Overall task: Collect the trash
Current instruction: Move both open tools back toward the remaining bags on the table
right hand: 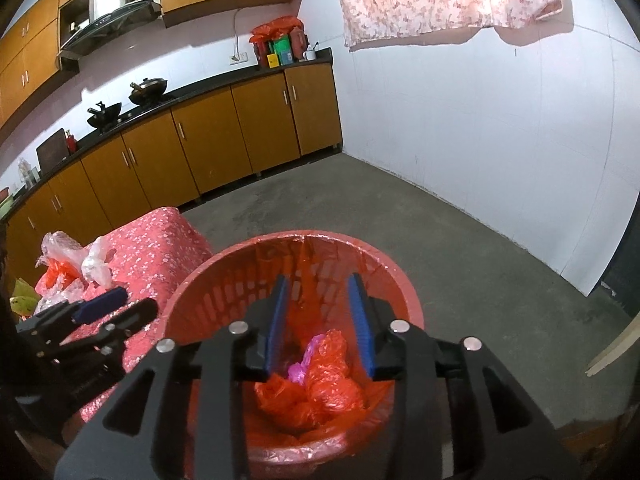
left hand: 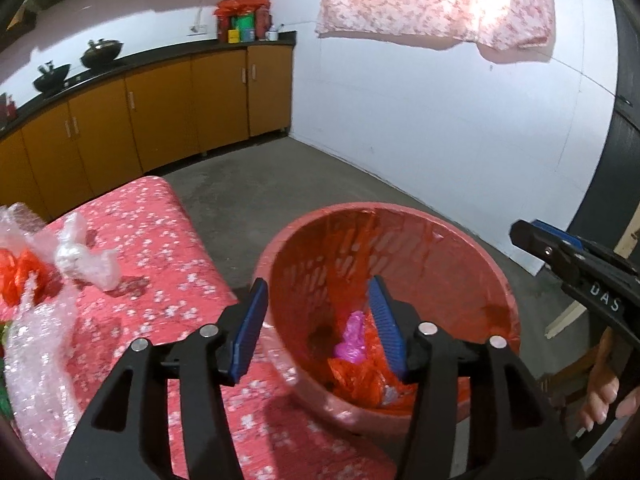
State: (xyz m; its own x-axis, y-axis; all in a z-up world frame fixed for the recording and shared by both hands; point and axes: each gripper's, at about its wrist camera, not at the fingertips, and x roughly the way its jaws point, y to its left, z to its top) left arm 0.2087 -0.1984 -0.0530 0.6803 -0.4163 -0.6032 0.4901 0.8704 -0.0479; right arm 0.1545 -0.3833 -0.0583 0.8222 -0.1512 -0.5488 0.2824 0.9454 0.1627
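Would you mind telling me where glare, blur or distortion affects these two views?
Left wrist view: the hanging cloth is blown out by backlight, the bubble wrap is smeared, the cabinets bow. Right wrist view: same glare, curved counter; the red basket stays sharp.

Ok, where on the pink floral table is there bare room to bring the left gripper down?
Bare cloth lies on the pink floral table between the crumpled clear plastic wrap and the red plastic bin. The far-left edge is crowded: bubble wrap and an orange bag.
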